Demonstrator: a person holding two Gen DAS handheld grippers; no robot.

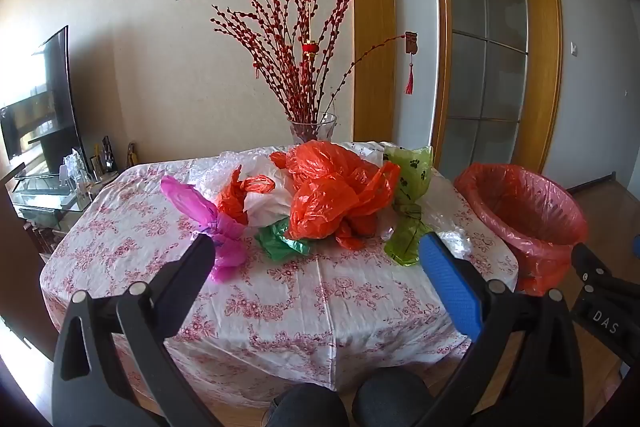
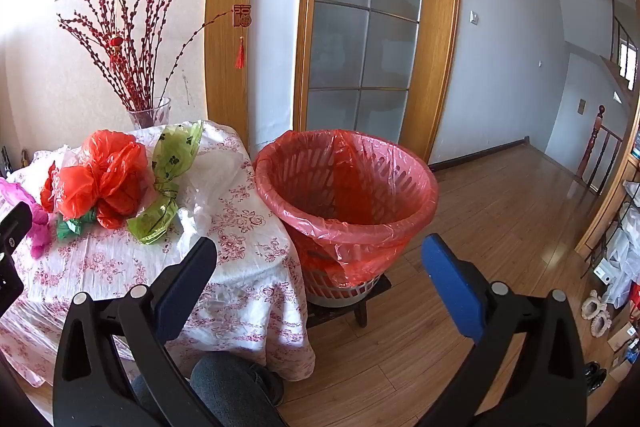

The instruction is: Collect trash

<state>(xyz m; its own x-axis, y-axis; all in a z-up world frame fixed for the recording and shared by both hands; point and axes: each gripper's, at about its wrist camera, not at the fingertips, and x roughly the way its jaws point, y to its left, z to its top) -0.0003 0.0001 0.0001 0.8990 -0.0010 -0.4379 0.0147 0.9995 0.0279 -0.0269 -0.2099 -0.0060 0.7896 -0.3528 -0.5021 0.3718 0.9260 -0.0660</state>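
Note:
A heap of crumpled plastic bags lies on the table [image 1: 304, 307] with a floral cloth: orange bags [image 1: 332, 187], a pink bag [image 1: 208, 219], a green bag [image 1: 280, 241], a lime bag with paw prints [image 1: 410, 203] and white and clear ones [image 1: 264, 203]. The heap also shows in the right wrist view [image 2: 108, 179]. A basket lined with a red bag [image 2: 348, 203] stands on a low stool right of the table. My left gripper [image 1: 316, 251] is open and empty above the table's near half. My right gripper [image 2: 320, 255] is open and empty, in front of the basket.
A glass vase of red branches [image 1: 312, 127] stands at the table's far edge by the wall. A TV on a glass stand [image 1: 40, 107] is at the left. A wooden door frame [image 2: 432, 27] and wood floor [image 2: 500, 211] are at the right, with shelves [image 2: 616, 259] at the far right.

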